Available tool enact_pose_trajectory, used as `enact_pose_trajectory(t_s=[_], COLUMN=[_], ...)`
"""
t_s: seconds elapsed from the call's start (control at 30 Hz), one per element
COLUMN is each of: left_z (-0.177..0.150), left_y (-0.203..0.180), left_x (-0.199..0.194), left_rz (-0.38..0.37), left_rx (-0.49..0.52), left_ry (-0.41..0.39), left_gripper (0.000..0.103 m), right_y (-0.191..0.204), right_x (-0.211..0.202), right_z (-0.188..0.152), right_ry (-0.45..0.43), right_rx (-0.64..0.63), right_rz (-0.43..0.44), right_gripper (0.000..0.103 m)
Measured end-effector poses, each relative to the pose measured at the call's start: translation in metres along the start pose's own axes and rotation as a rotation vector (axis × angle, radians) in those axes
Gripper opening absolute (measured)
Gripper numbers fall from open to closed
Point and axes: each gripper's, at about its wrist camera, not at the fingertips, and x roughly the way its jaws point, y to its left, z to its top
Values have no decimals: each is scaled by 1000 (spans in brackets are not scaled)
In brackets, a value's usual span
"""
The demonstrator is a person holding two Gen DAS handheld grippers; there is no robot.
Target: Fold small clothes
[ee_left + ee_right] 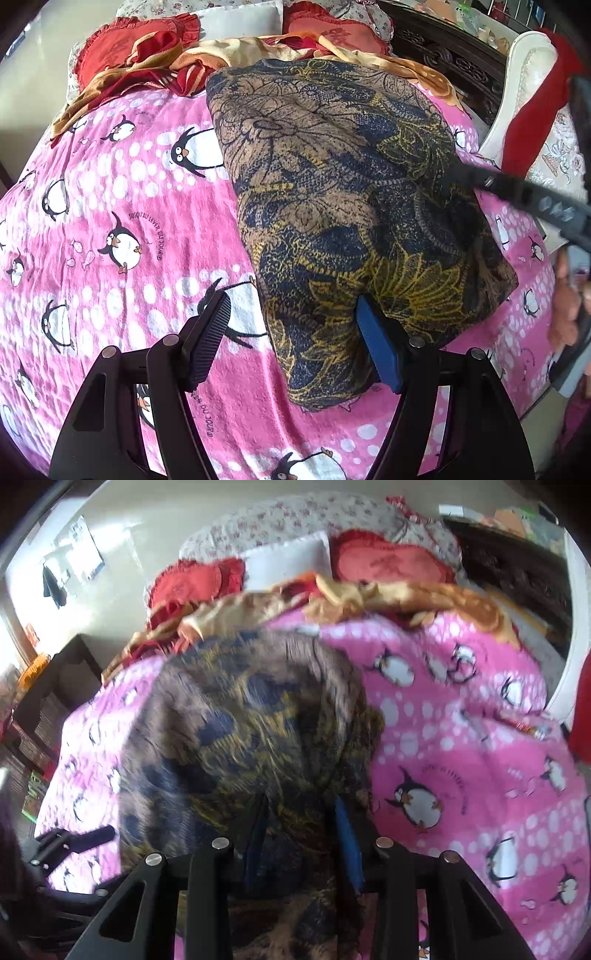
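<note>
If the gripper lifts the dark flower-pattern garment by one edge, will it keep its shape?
Probably not. The patterned garment sags in soft folds on the penguin blanket, so it would likely droop. Its knit-like texture looks grippy, not slippery.

Home bedroom: penguin-print bedspread, red ruffled pillows, carved dark headboard.

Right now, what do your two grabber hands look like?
The left gripper has black angular plastic arms with round silver bolts, one ribbed black pad and one blue pad. The right gripper has matching black arms, silver bolts and blue on its pads.
</note>
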Motion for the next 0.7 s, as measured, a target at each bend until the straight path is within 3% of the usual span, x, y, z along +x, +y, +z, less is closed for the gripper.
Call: enact_pose_trajectory(t_s=[0.17,0.27,0.3,0.4,0.53,0.7], left_z=[5,10,14,23,37,42], left_y=[-1,2,5,21,43,58], left_x=[2,2,2,1,18,49], left_rz=[4,-23,-37,-137,-228,-369], left_rx=[6,-2,-7,-55,-130,-233], left_ry=[0,4,4,-30,-27,-10], left_gripper=[71,71,71,71,75,84], right_y=[5,-1,-9,-33,-54,-69], right_x=[-9,25,39,34,14,40], right_z=[11,11,8,5,0,-4], right_ry=[-84,-5,37,21,-89,-23], right_rx=[-1,5,31,134,145,184], right_rz=[-8,-75,-50,59,125,294], right_gripper=[47,51,53,62,94,95])
